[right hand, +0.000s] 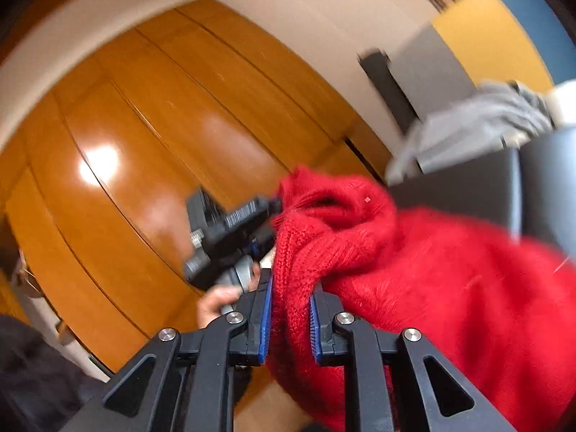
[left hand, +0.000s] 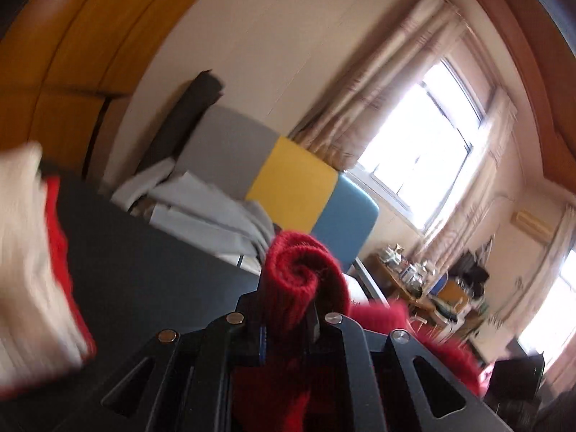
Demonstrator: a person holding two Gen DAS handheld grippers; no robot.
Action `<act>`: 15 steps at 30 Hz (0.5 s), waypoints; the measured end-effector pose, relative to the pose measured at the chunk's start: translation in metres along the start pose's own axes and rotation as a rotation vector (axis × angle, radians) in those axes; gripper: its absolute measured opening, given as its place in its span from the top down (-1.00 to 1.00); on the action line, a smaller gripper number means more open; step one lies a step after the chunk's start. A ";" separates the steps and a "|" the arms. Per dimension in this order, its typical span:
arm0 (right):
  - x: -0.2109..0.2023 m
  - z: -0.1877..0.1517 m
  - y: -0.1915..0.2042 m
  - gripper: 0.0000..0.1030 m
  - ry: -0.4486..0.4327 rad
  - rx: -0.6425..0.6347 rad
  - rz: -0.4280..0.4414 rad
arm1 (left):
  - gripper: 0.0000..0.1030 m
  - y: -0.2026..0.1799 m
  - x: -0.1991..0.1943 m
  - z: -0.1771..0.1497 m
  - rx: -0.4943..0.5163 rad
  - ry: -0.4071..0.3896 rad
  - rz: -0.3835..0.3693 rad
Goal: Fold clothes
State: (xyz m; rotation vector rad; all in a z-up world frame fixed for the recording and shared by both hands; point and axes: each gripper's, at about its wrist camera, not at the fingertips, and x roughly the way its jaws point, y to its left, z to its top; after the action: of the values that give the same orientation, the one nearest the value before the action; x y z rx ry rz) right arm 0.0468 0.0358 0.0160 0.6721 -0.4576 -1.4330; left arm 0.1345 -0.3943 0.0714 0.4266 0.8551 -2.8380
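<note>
1. Two grippers are pinching the same red knit sweater [right hand: 414,252], both tilted upward toward the room's walls rather than down at a surface.
2. The left gripper [left hand: 288,320] is clamping a rolled, ribbed edge of the sweater between its fingers, with the roll bulging up just past the fingertips and more red knit trailing off to its right.
3. The right gripper [right hand: 289,309] is squeezing a thick fold of the sweater between its blue finger pads [right hand: 267,318]; the bulk of the garment is hanging to its right.
4. In the right wrist view, the left gripper [right hand: 277,212] is showing just ahead and to the left, gripped by the person's hand [right hand: 219,298] and biting the sweater's ribbed edge.
5. Beyond the left gripper, a grey, yellow and blue headboard [left hand: 291,176] is standing with folded grey clothes [left hand: 212,216] lying in front of it.
6. A white-and-red garment [left hand: 32,259] is blurring past to the left gripper's left.
7. Wooden wardrobe doors [right hand: 162,151] are filling the view ahead of the right gripper.
</note>
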 end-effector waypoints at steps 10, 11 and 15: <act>-0.054 0.109 -0.061 0.53 -0.223 -0.013 -0.539 | 0.61 -0.014 0.132 -0.005 0.154 0.278 0.130; -0.053 0.103 -0.064 0.28 -0.191 -0.008 -0.532 | 0.60 -0.005 0.132 -0.012 0.129 0.286 0.135; -0.031 0.032 -0.079 -0.96 0.029 0.041 -0.470 | 0.52 0.027 0.108 -0.050 0.053 0.326 0.160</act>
State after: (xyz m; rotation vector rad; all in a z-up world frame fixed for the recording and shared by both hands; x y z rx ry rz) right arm -0.0361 0.0615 -0.0102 0.8709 -0.3173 -1.8552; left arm 0.0496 -0.3950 -0.0163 0.9398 0.7563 -2.6879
